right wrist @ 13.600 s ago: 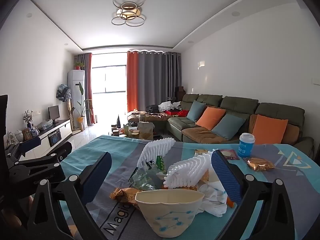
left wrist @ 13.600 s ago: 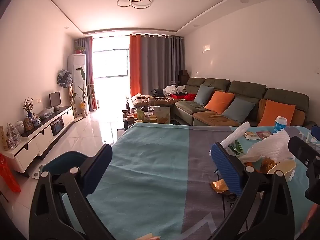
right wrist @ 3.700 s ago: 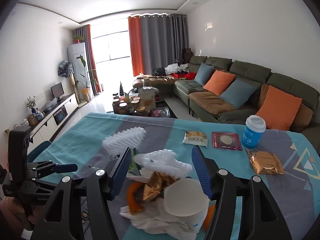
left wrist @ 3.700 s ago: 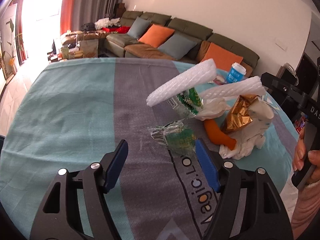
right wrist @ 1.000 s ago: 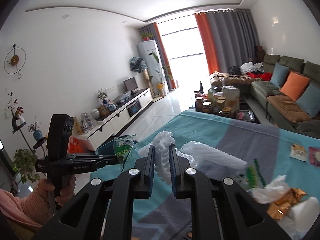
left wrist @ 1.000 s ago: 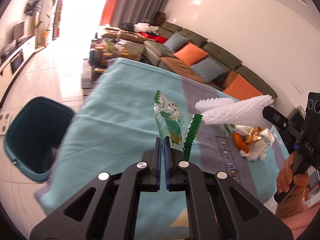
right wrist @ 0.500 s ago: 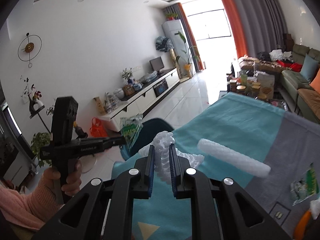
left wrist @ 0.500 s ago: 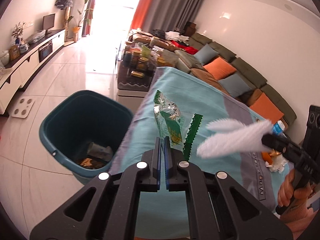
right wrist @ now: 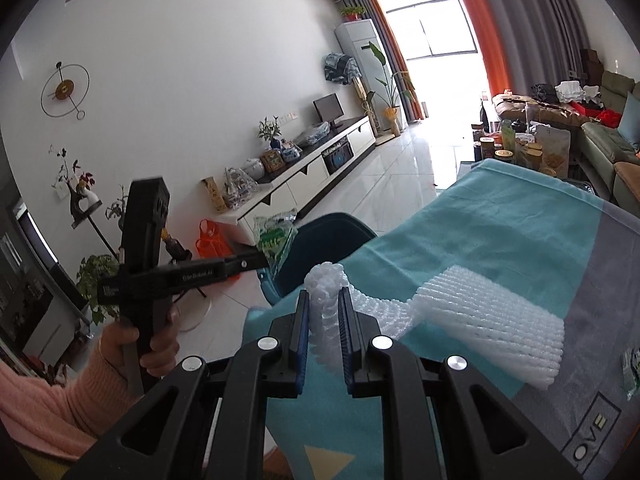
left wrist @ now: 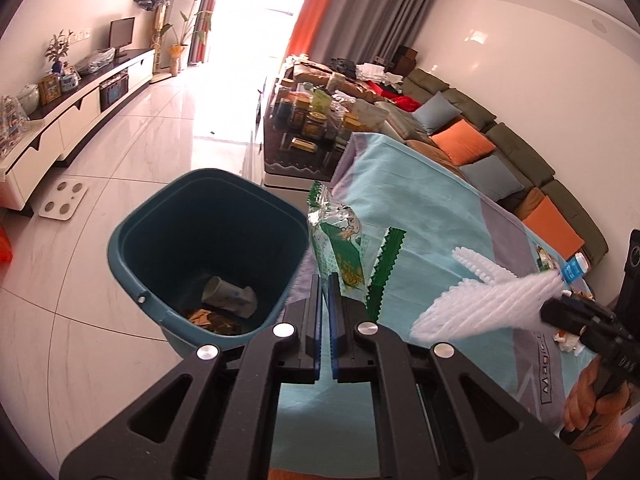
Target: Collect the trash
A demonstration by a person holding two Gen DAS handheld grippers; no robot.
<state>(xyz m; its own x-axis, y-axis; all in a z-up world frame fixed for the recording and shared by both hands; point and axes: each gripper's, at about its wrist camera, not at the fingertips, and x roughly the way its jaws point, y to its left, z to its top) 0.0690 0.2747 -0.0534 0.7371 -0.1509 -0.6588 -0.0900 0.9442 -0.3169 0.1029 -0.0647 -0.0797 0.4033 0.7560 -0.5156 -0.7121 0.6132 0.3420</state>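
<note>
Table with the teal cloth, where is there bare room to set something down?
The teal stretch of the table between its far edge and the grey stripe is bare. The near corner beside the bin is bare too. It is crowded at the right end, around the blue cup and the scraps below it.

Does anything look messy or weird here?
Nothing looks spilled or broken. The left gripper pinches a green snack wrapper beside the teal bin, and the right gripper pinches white foam netting. A few scraps lie on the tablecloth.
</note>
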